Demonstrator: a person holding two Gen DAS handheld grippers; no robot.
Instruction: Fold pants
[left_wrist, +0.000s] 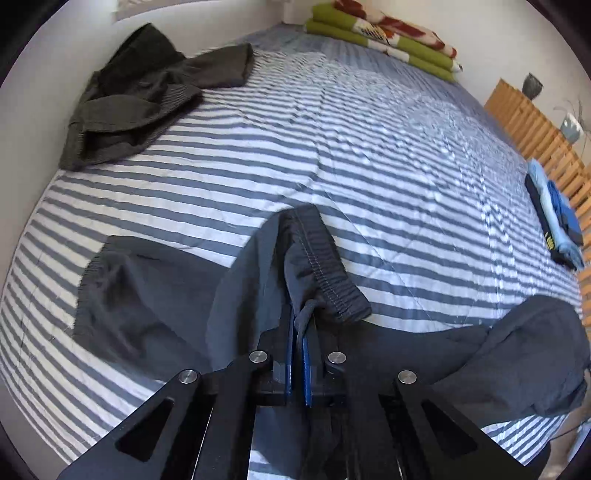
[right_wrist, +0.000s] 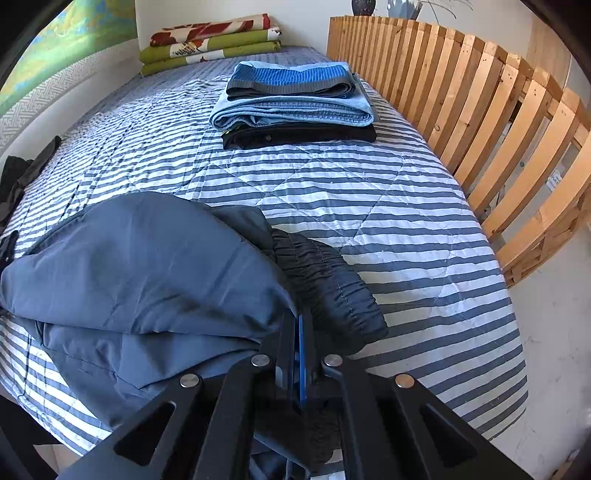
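My left claw (left_wrist: 301, 332) and right claw (right_wrist: 301, 332) each pinch the pants (right_wrist: 140, 266) waistband; the legs trail leftward across the bed (right_wrist: 369, 206).

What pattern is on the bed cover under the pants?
The bed cover has grey-blue and white stripes with diagonal quilting; clearest in the right wrist view.
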